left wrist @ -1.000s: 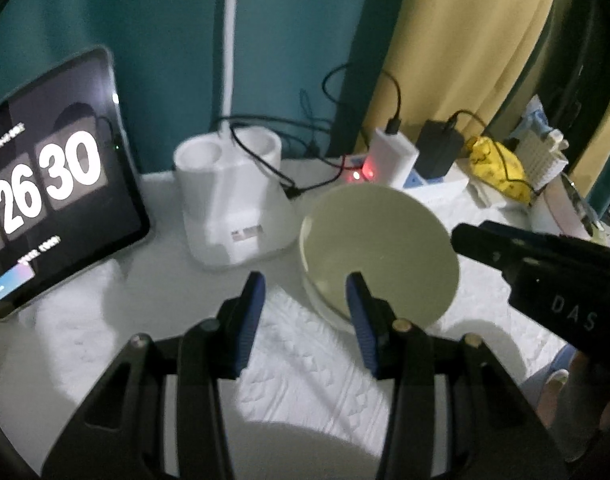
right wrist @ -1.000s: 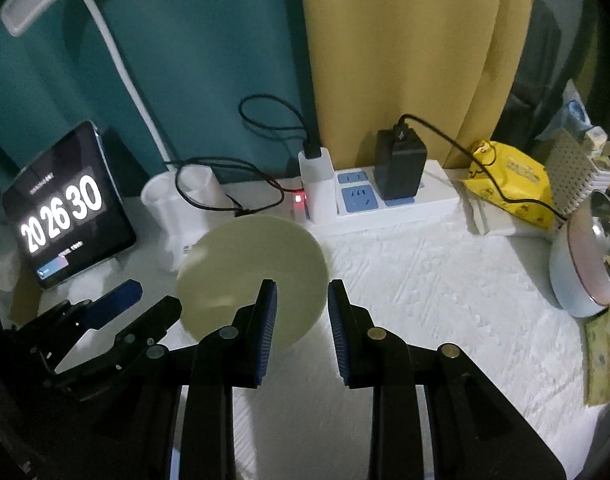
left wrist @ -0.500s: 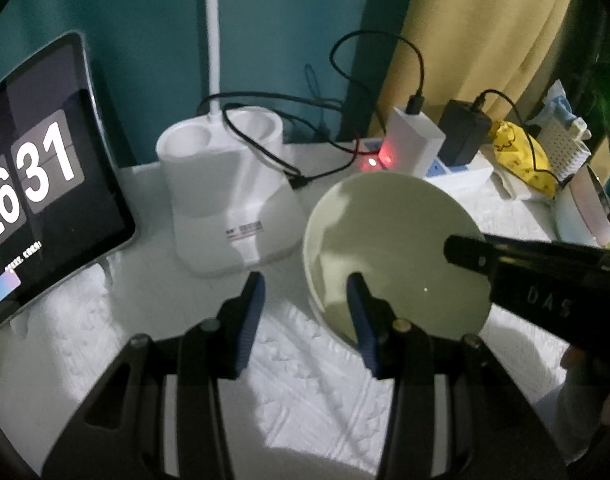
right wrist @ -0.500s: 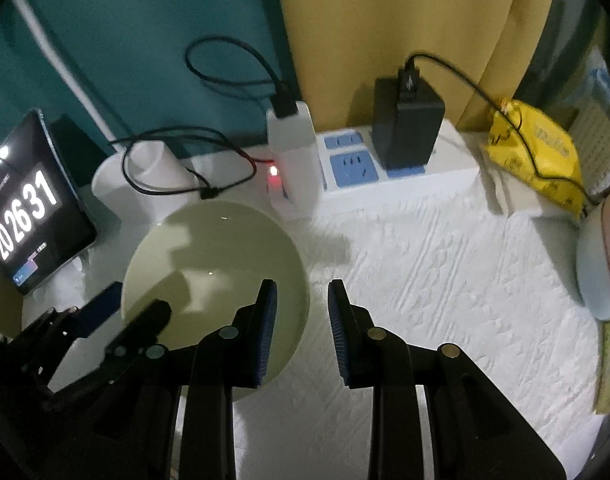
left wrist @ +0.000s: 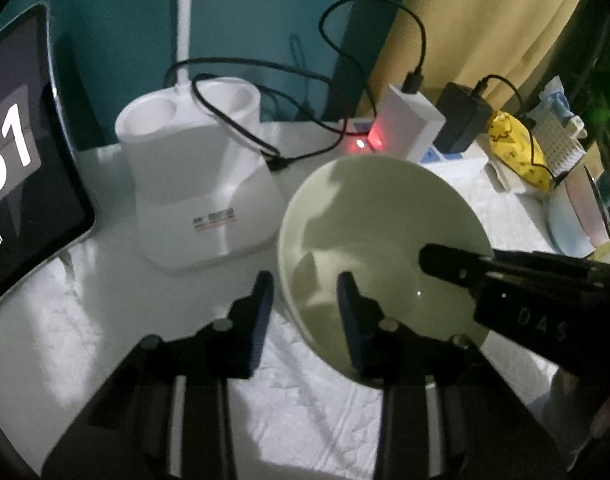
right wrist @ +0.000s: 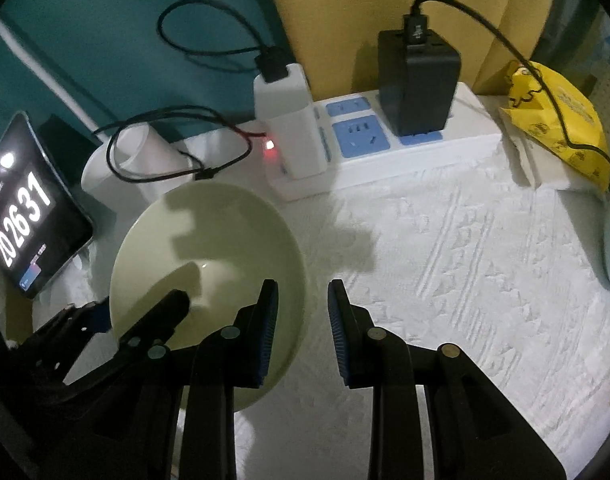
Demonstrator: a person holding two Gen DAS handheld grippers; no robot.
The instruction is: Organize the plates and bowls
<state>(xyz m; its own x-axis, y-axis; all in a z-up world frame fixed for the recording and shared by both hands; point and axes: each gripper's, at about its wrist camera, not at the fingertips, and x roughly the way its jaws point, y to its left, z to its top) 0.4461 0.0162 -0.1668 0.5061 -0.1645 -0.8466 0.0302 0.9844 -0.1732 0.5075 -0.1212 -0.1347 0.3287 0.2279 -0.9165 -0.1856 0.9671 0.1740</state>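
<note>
Straddling opposite rims of the pale green bowl on the white-clothed worktop, the left gripper and right gripper have just been narrowing, pads not yet pressing, seemingly readying a two-sided lift.

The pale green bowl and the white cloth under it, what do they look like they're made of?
The pale green bowl looks like glazed ceramic, possibly melamine: smooth, evenly coloured, with small bright glints on its inner surface. The white cloth looks like a woven or quilted cotton-type fabric with a matte finish: raised ridges and triangle patterns show across it, and no shine. Neither can be settled by look alone.
</note>
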